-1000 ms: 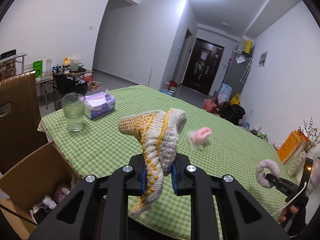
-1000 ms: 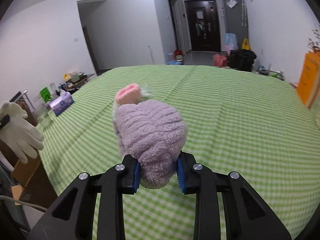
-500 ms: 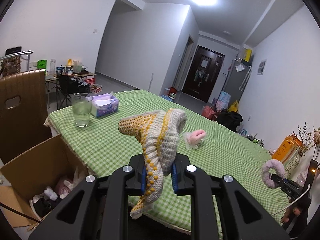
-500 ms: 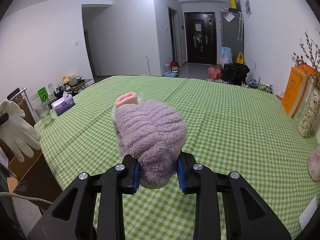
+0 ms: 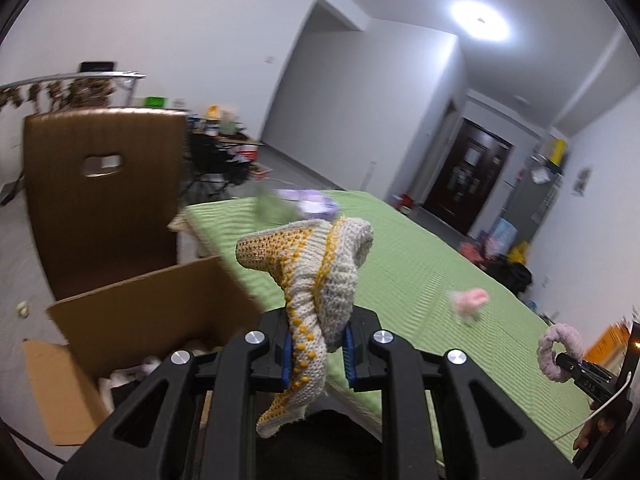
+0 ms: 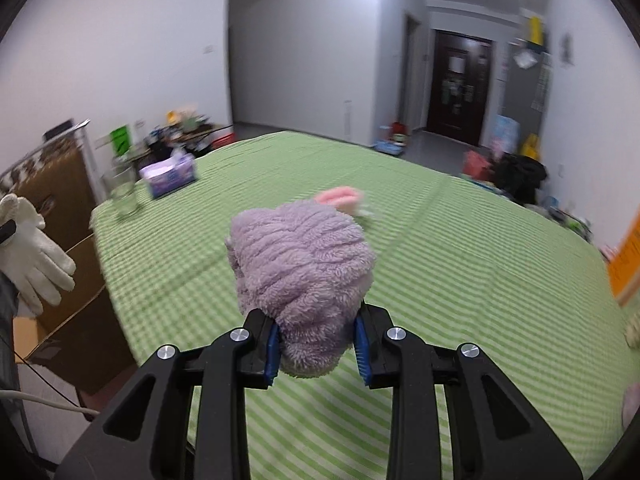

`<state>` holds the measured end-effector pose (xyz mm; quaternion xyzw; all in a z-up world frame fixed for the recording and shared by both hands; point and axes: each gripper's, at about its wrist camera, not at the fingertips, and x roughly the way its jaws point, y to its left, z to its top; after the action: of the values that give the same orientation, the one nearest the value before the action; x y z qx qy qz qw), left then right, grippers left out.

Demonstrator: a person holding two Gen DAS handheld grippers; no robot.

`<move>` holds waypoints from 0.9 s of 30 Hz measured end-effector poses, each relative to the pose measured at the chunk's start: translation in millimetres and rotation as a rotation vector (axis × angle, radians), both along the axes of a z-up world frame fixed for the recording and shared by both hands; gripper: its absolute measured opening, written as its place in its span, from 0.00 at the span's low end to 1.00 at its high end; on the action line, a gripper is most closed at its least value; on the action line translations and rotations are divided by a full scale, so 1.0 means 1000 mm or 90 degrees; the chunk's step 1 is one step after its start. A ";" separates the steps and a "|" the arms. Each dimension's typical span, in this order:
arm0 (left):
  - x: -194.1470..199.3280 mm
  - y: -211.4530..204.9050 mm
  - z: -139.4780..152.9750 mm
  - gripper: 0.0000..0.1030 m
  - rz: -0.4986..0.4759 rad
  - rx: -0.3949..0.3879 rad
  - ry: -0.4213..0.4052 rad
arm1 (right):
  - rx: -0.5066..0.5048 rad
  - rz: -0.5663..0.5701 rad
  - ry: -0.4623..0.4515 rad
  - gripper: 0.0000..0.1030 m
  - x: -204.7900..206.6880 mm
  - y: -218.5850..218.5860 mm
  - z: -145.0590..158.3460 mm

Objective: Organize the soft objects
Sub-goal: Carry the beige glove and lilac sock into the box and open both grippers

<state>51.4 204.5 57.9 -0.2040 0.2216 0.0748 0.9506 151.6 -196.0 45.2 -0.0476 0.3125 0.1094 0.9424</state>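
My left gripper [image 5: 316, 354] is shut on a knitted cream and yellow sock [image 5: 320, 276], held in the air beside the table's left end, just right of an open cardboard box [image 5: 132, 320] on the floor. My right gripper [image 6: 318, 350] is shut on a fluffy purple sock [image 6: 304, 276] above the green checked tablecloth [image 6: 460, 280]. A small pink fluffy item [image 6: 340, 197] lies on the cloth beyond it, and shows in the left wrist view as the pink item [image 5: 470, 300]. The purple sock [image 5: 558, 350] is also at that view's right edge.
A brown chair [image 5: 100, 200] stands behind the box. A glass of water [image 6: 124, 196] and a purple tissue box [image 6: 170, 174] sit at the table's far left corner. A gloved hand [image 6: 32, 256] is at the left edge. An orange object [image 6: 626, 268] stands on the right.
The left gripper has swung left with the knitted sock, off the table's end toward the box and chair. The right gripper has turned left, still holding the purple sock.
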 end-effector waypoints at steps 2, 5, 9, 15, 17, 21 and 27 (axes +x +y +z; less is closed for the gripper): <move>-0.004 0.022 -0.006 0.16 0.034 -0.007 0.006 | -0.010 0.040 0.007 0.29 0.010 0.031 -0.001; -0.010 0.055 -0.021 0.16 0.089 -0.019 0.026 | -0.028 0.109 0.013 0.29 0.025 0.086 -0.002; -0.026 0.100 -0.046 0.16 0.164 -0.041 0.054 | -0.039 0.181 0.026 0.30 0.037 0.148 -0.006; -0.057 0.164 -0.097 0.16 0.330 -0.081 0.112 | -0.071 0.306 0.065 0.30 0.047 0.248 -0.031; -0.059 0.176 -0.116 0.16 0.340 -0.103 0.142 | -0.082 0.347 0.083 0.30 0.049 0.280 -0.042; -0.048 0.181 -0.138 0.16 0.329 -0.119 0.173 | -0.098 0.411 0.106 0.30 0.050 0.333 -0.059; -0.032 0.188 -0.156 0.16 0.288 -0.163 0.183 | -0.120 0.479 0.141 0.30 0.053 0.396 -0.092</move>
<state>19.1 392.6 -97.7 -0.3534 0.3108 0.2845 0.8352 204.6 200.0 -46.3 -0.2329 0.3816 0.4219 0.7887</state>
